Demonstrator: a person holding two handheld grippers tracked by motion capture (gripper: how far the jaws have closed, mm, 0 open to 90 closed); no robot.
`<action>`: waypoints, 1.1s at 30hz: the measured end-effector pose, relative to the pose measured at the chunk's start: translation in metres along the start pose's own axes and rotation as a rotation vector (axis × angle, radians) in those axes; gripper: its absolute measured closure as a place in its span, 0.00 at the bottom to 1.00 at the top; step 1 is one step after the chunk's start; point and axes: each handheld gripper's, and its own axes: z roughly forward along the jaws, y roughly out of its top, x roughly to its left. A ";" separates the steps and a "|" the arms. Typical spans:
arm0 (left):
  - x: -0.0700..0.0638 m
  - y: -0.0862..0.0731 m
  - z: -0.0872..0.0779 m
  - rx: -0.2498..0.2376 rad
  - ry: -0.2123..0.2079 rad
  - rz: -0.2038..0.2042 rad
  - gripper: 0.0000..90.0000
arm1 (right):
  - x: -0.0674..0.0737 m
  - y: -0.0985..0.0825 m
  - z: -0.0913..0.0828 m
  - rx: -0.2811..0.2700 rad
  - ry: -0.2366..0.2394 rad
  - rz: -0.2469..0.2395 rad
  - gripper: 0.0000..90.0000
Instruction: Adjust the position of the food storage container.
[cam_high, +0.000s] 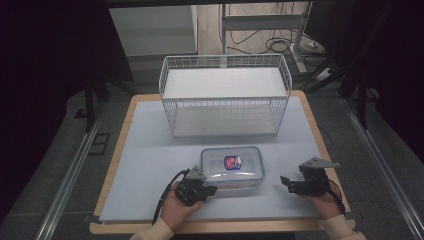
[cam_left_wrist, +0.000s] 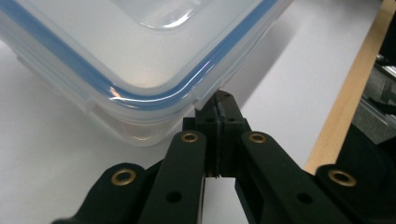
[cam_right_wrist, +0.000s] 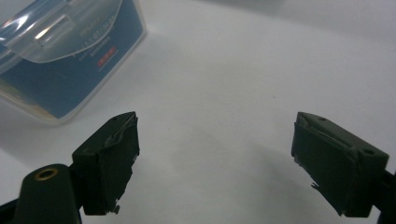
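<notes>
The clear plastic food box with a blue-rimmed lid (cam_high: 232, 169) lies flat on the pale grey mat (cam_high: 145, 165) that covers the wooden table (cam_high: 122, 120), a little in front of the middle and near the front edge. A red and blue label shows through its lid in the high view. Behind it, with a bare strip of mat between them, stands the white wire basket (cam_high: 225, 95), which reaches almost to the far edge of the table. The left gripper (cam_high: 209, 190) is at the front left corner of the box; in the left gripper view (cam_left_wrist: 219, 108) its two black jaws are pressed together with no gap, and their tips lie just under the lip at the rounded corner of the lid. I cannot tell if they pinch a small tab of the lid or only touch it. The right gripper (cam_high: 283, 181) stays to the right of the box, apart from it, and a free band of mat is between them. In the right gripper view (cam_right_wrist: 215, 140) its jaws stand wide apart and hold nothing, with only bare mat between them, and a side clasp of the box (cam_right_wrist: 65, 51) is at the upper left. Wide free room is on the mat at the left of the box, and less room is at the right, where the wooden edge comes close behind the right hand (cam_high: 325, 202).
</notes>
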 end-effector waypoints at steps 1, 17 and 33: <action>0.002 0.001 0.000 0.000 0.000 -0.006 1.00 | 0.000 0.000 0.000 0.000 -0.001 0.000 0.17; -0.005 -0.006 -0.023 -0.065 -0.041 0.007 1.00 | -0.001 0.002 -0.001 -0.018 -0.009 0.005 0.17; 0.044 -0.007 -0.072 -0.197 0.120 -0.135 0.91 | -0.001 0.001 -0.008 -0.050 -0.004 0.010 0.17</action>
